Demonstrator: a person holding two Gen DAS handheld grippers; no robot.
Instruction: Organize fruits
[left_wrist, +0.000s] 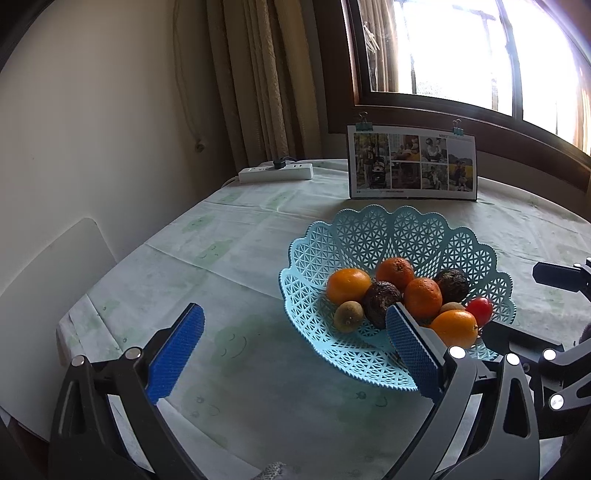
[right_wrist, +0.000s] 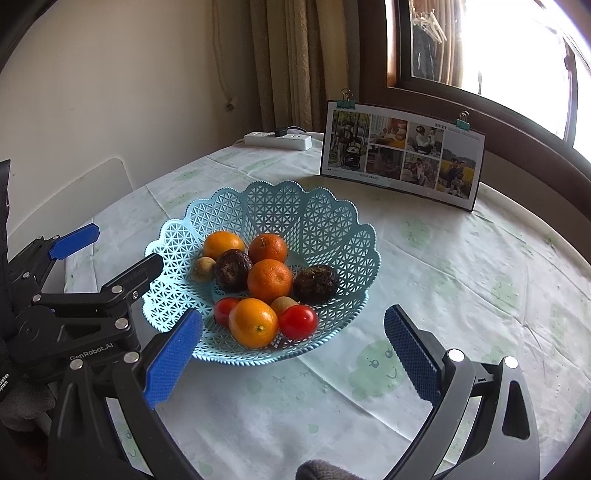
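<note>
The fruit basket (right_wrist: 266, 206) sits just ahead of both wide-open, empty hand-held grippers (right_wrist: 291, 350).

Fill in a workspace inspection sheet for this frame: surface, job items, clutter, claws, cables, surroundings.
Surface: round table under a pale cloth with green cartoon prints; creased.
Job items: blue lattice basket holds four oranges, two dark wrinkled fruits, two red tomatoes and two kiwis; no fruit seen on the cloth.
Clutter: photo card standing upright with two binder clips, behind the basket.
Claws: left claw open and empty, its right finger in front of the basket's near rim; right claw open and empty, near the basket's front rim.
Cables: white power strip at the far edge, dark plug inserted.
Surroundings: curtain, window, plain wall.
</note>
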